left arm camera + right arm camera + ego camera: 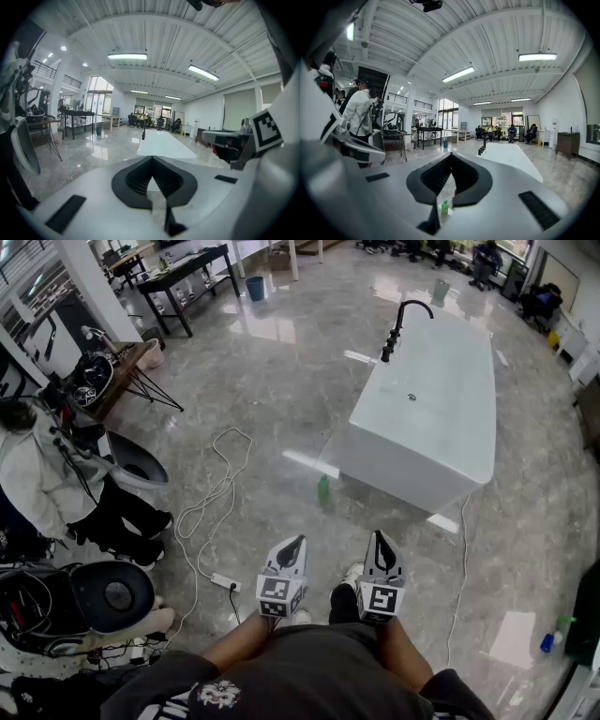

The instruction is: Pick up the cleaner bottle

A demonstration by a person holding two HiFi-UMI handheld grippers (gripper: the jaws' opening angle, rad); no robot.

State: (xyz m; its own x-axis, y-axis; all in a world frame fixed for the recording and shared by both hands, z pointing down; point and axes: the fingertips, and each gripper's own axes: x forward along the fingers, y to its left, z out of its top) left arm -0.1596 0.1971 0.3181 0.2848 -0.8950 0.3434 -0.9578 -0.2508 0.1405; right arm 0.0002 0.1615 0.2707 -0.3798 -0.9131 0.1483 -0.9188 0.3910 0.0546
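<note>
The cleaner bottle (323, 489) is small and green and stands upright on the grey floor, just off the near left corner of the white bathtub (431, 418). Both grippers hang side by side in front of the person's body, well short of the bottle. My left gripper (298, 541) is shut with nothing in it, and its own view (152, 158) shows the pads meeting at the tip. My right gripper (378, 536) also has its tips together (451, 154) and holds nothing. Through the window behind the right gripper's pads the green bottle (445, 207) shows far off on the floor.
A black faucet (398, 324) stands on the tub's far end. A white cable (220, 484) runs across the floor to a power strip (225, 582) at left. A person (37, 474) and toilets (117, 592) are at far left. A blue spray bottle (548, 641) stands at lower right.
</note>
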